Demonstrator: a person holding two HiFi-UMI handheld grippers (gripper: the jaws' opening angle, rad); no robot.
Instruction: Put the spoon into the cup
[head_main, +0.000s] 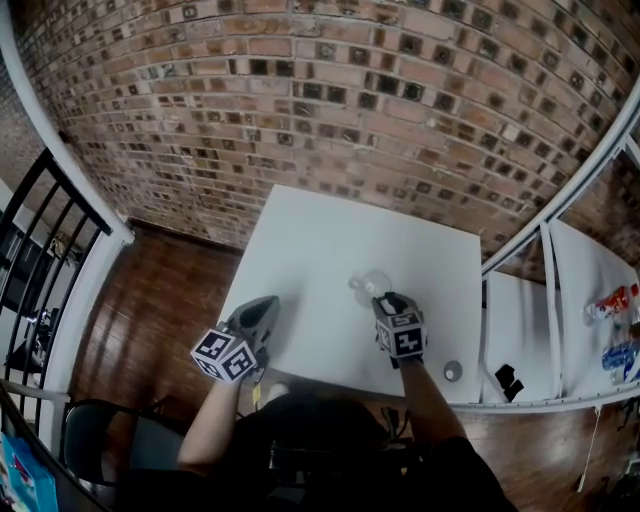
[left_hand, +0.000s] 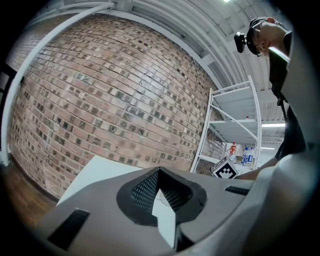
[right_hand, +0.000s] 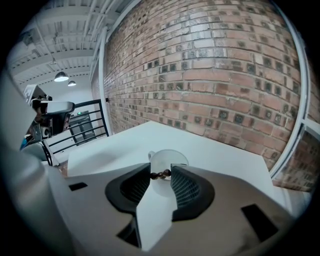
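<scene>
The right gripper (right_hand: 161, 174) has its fingers (right_hand: 185, 186) set narrow, pinching a thin, dark, beaded piece across the tips. This looks like the spoon (right_hand: 161, 174) handle, though the bowl end cannot be made out. The clear cup (right_hand: 165, 161) stands upright on the white table (head_main: 320, 240) just past the tips at 12 o'clock. In the head view the cup (head_main: 370, 284) sits at 11 o'clock from the right gripper (head_main: 388, 300).

The left gripper (left_hand: 159, 172) has its fingers (left_hand: 145, 190) closed tip to tip with nothing between them. It is at 8 o'clock from the cup, over the table's near edge (head_main: 268, 306).
</scene>
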